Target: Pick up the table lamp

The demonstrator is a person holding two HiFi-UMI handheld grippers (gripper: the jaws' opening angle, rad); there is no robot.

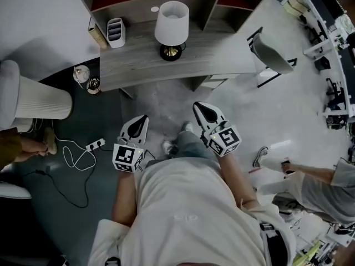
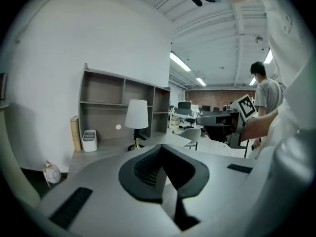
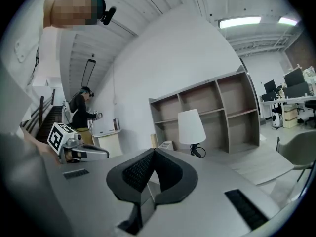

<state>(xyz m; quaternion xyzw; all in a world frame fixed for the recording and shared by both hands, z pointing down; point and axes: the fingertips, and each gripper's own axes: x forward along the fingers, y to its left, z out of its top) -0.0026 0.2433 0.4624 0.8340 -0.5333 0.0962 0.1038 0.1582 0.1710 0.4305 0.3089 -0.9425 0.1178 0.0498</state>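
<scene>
Left gripper (image 1: 142, 118), right gripper (image 1: 199, 106): jaws closed, empty. White-shaded, brass-stemmed table lamp (image 1: 171, 29) far, on grey wooden desk (image 1: 127, 65). Advice: open jaws early, grip stem below shade.

- The table lamp (image 1: 171, 22) has a white, tapered fabric shade above a short brass-coloured stem and a round dark base.
- It stands upright.
- It sits on a grey wood-grain desk (image 1: 133, 65), toward the back edge, just in front of open shelving (image 2: 101, 90).
- A dark cord loops beside its base.

The grey wooden desk (image 1: 216, 53) carries the table lamp (image 1: 171, 25), with a white organizer (image 1: 115, 32) to its left.
</scene>
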